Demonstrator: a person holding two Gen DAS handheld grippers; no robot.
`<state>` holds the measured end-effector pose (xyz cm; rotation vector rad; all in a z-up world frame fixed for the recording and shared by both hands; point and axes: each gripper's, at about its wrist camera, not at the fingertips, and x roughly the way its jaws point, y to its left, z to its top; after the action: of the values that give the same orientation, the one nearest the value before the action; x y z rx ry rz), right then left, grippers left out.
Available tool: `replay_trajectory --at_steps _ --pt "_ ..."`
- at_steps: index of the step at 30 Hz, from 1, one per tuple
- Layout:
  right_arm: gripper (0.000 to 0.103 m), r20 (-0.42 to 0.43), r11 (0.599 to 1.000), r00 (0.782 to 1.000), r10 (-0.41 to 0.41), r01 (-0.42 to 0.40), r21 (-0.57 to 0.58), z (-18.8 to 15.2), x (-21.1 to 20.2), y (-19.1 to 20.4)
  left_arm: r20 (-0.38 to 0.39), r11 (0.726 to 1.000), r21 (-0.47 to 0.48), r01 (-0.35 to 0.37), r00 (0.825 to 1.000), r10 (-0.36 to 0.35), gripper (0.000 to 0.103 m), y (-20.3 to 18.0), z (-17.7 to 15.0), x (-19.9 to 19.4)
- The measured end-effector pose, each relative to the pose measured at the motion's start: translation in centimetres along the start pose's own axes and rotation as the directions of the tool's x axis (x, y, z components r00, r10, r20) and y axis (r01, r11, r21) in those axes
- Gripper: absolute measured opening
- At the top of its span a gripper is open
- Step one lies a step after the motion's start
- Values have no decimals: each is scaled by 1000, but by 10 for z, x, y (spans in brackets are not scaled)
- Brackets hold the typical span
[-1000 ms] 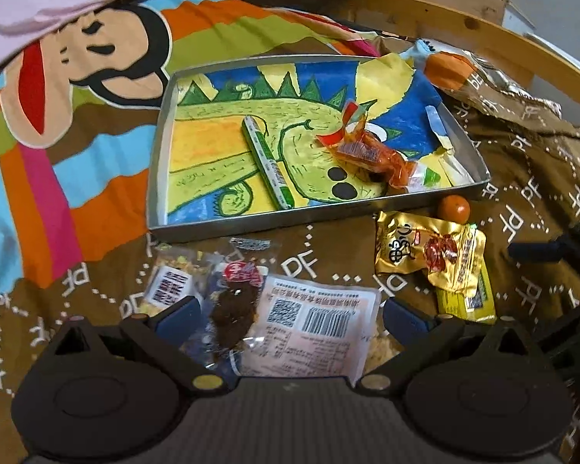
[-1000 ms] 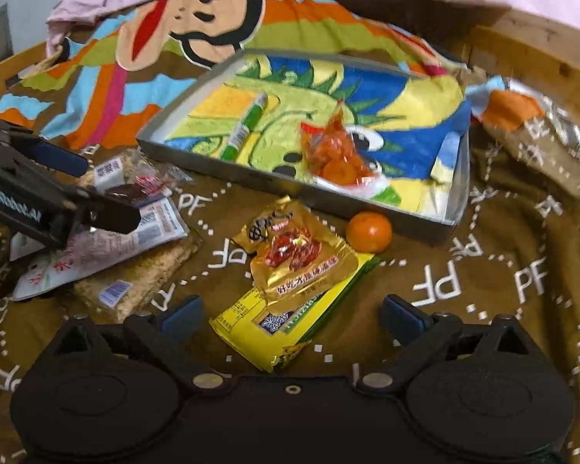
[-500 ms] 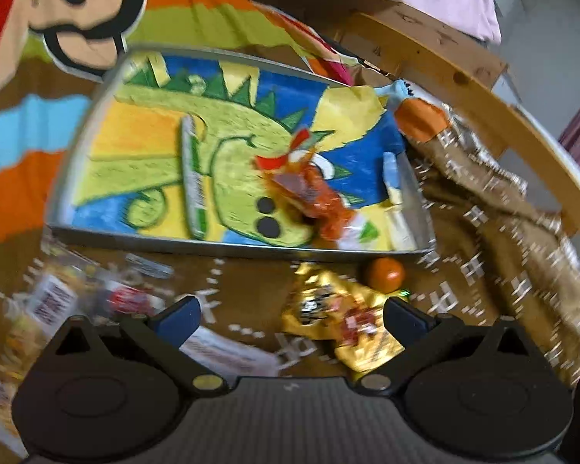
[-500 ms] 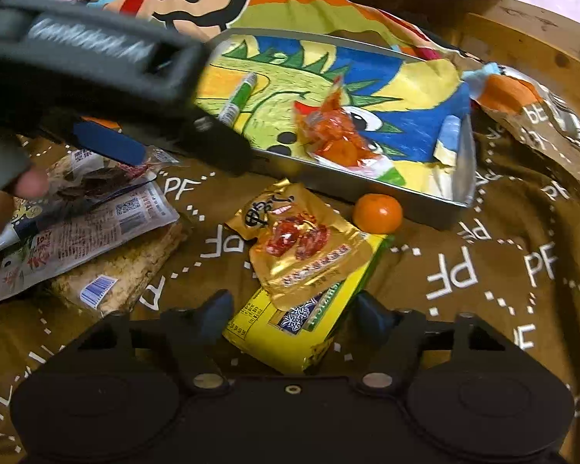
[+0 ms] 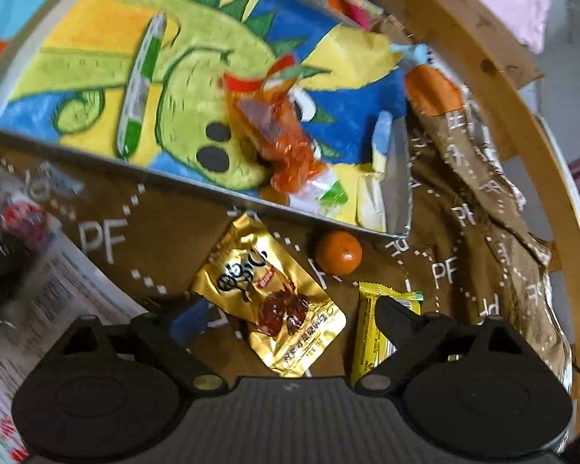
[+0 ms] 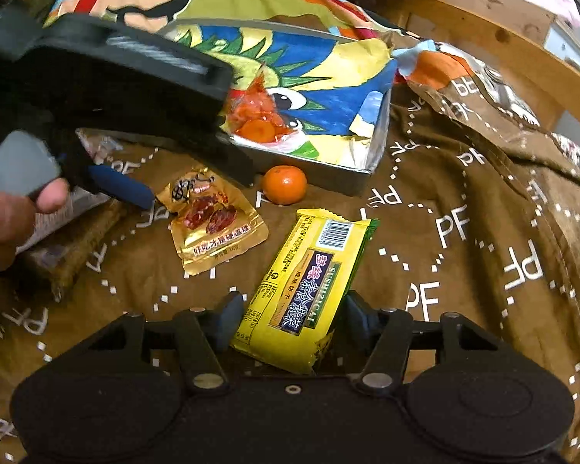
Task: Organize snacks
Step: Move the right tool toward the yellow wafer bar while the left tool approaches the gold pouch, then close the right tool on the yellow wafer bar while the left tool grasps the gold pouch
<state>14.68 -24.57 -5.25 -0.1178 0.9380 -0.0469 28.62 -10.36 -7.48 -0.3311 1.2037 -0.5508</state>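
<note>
A gold snack packet (image 5: 274, 301) lies on the brown cloth in front of the metal tray (image 5: 197, 189). My left gripper (image 5: 290, 317) is open, its fingers on either side of the packet's near end. The packet also shows in the right wrist view (image 6: 212, 220). My right gripper (image 6: 290, 321) is shut on a yellow biscuit pack (image 6: 305, 282), its pads touching both sides. A small orange (image 6: 284, 185) sits by the tray's corner. The tray holds an orange candy bag (image 5: 282, 135) and a green-white stick pack (image 5: 139, 89).
More snack packets (image 5: 27, 278) lie at the left on the cloth. A crumpled brown wrapper (image 6: 483, 100) lies at the right. A curved wooden rail (image 5: 522, 123) borders the far right. The left gripper's body (image 6: 108, 77) blocks part of the tray in the right wrist view.
My left gripper swung right from the left packets to the gold packet. My right gripper closed on the yellow pack, which now lies apart from the gold packet.
</note>
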Motion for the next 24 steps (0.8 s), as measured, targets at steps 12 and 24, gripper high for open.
replay_trajectory --at_steps 12,24 --pt "60 -3 1000 1000 8 -8 12 1 6 4 1 989 -17 -148 989 148 89 -10 -1 25" --pt "60 12 999 999 36 -35 -8 0 3 11 -20 989 -105 -106 994 104 38 28 -5 -1"
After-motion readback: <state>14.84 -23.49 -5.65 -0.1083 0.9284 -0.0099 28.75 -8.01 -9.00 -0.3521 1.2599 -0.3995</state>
